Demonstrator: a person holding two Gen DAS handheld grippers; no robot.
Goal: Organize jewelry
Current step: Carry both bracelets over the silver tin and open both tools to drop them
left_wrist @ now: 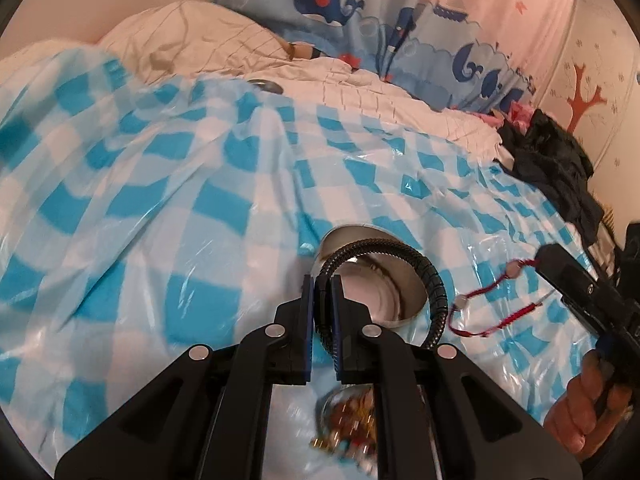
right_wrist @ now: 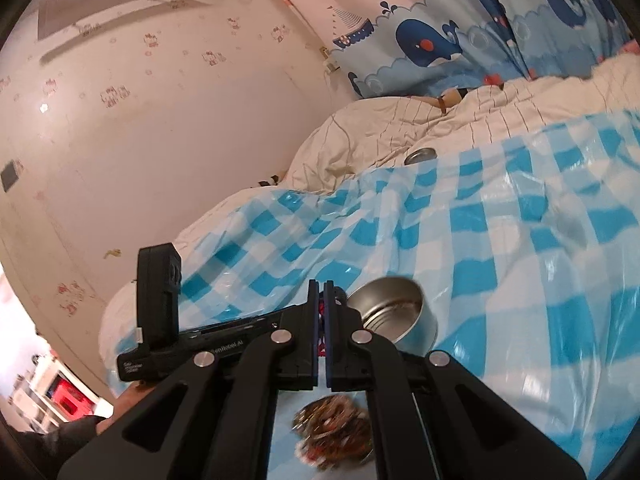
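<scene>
My left gripper (left_wrist: 321,285) is shut on a black braided bracelet (left_wrist: 434,280), which arcs over a round metal tin (left_wrist: 394,298) on the blue-checked plastic sheet. My right gripper (right_wrist: 321,292) is shut on a red cord bracelet (left_wrist: 484,312); in the left wrist view this cord with silver beads hangs from the right gripper's fingers (left_wrist: 560,270) to the right of the tin. In the right wrist view only a bit of red cord (right_wrist: 321,346) shows between the jaws. A pile of mixed jewelry (left_wrist: 352,420) lies below both grippers, also in the right wrist view (right_wrist: 332,432).
The tin also shows in the right wrist view (right_wrist: 394,318). A second metal tin (left_wrist: 266,86) sits far back at the sheet's edge. Cream bedding (left_wrist: 192,40) and a whale-print curtain (left_wrist: 340,4) lie behind. Dark clothes (left_wrist: 556,152) are heaped at the right.
</scene>
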